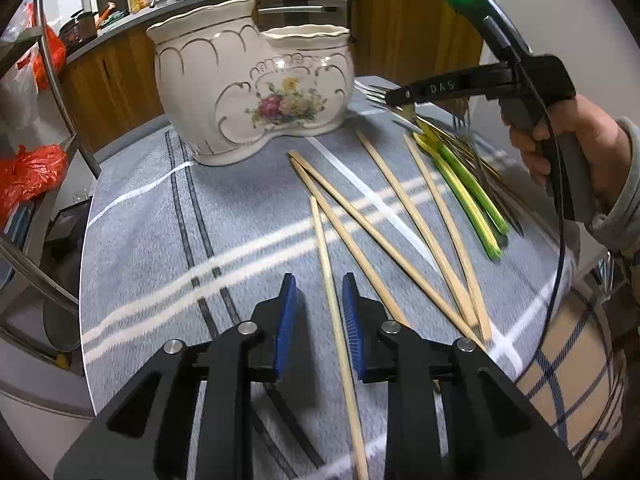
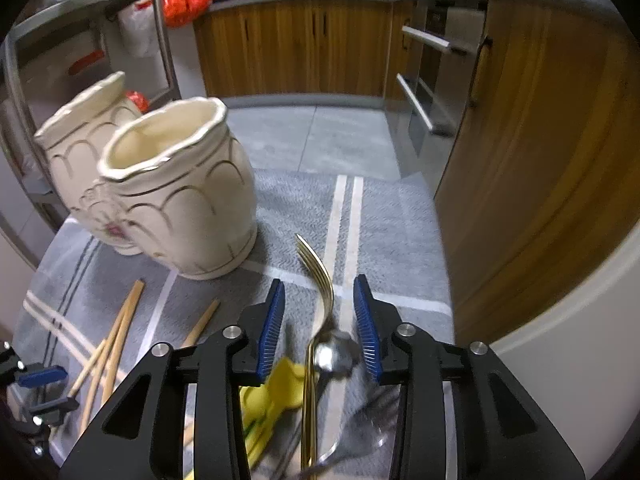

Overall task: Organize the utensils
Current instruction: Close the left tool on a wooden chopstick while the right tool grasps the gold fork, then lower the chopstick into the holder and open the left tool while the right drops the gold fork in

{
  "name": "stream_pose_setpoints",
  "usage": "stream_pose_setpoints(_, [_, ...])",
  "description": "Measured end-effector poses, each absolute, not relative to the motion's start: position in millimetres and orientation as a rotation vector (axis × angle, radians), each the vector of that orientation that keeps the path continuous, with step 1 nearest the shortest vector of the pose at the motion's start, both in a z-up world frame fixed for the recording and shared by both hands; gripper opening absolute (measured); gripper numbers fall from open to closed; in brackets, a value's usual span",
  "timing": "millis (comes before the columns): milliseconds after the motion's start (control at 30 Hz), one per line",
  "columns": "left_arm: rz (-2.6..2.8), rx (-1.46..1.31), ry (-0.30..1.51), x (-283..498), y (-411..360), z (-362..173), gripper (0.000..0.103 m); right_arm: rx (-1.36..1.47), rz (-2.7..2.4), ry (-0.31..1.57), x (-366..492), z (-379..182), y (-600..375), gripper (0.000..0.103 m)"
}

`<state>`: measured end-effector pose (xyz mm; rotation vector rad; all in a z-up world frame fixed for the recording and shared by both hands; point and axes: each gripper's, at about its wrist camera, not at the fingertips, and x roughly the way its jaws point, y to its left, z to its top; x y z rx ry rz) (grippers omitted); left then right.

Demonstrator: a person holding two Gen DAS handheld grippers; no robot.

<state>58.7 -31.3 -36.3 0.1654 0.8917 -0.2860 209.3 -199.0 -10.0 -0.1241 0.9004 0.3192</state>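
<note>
A cream two-pot ceramic holder (image 1: 240, 92) (image 2: 180, 200) with a flower print stands at the back of the grey striped cloth (image 1: 160, 220). Several wooden chopsticks (image 1: 380, 236) lie scattered in front of it. My left gripper (image 1: 318, 284) is low over the cloth and open, with one chopstick (image 1: 335, 320) running between its blue pads, untouched by the left pad. My right gripper (image 2: 320, 292) (image 1: 404, 98), held by a hand (image 1: 568, 140), is open around a gold fork (image 2: 322, 296) that lies on a heap of forks, a steel spoon (image 2: 334, 354) and yellow-green utensils (image 2: 280, 388) (image 1: 468, 188).
The table edge curves round on the left and right. Wooden kitchen cabinets (image 2: 304, 44) and an oven (image 2: 432, 80) stand beyond it. A metal rack (image 1: 52, 80) with red bags is at the left. A checked blue-and-cream cloth (image 1: 572, 360) hangs at the right.
</note>
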Motion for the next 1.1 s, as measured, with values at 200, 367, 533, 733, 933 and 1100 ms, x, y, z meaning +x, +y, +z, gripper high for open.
stream_pose_setpoints(200, [-0.287,0.183,0.889,66.3,-36.9,-35.6,0.005,-0.12,0.336,0.949,218.8,-14.6,-196.7,0.008])
stream_pose_setpoints(367, [-0.289,0.146,0.861,67.6,-27.2,-33.6,0.004,-0.131,0.325,0.855,196.9,9.7,-199.9,0.008])
stream_pose_setpoints(533, [-0.304,0.09,0.76,62.0,-10.3,-20.2,0.004,-0.125,0.337,0.713,162.0,48.4,-205.6,0.008])
stream_pose_setpoints(733, [-0.28,0.041,0.688,62.8,5.5,-12.0,0.004,-0.127,0.348,0.573,141.3,85.1,-202.3,0.006])
stream_pose_setpoints(933, [-0.287,-0.004,0.624,51.4,13.3,-3.0,0.004,-0.119,0.366,0.493,144.9,97.8,-196.4,0.005])
stream_pose_setpoints(1100, [-0.289,-0.029,0.5,43.6,22.0,14.6,0.004,-0.12,0.375,0.378,118.8,120.3,-199.7,0.005])
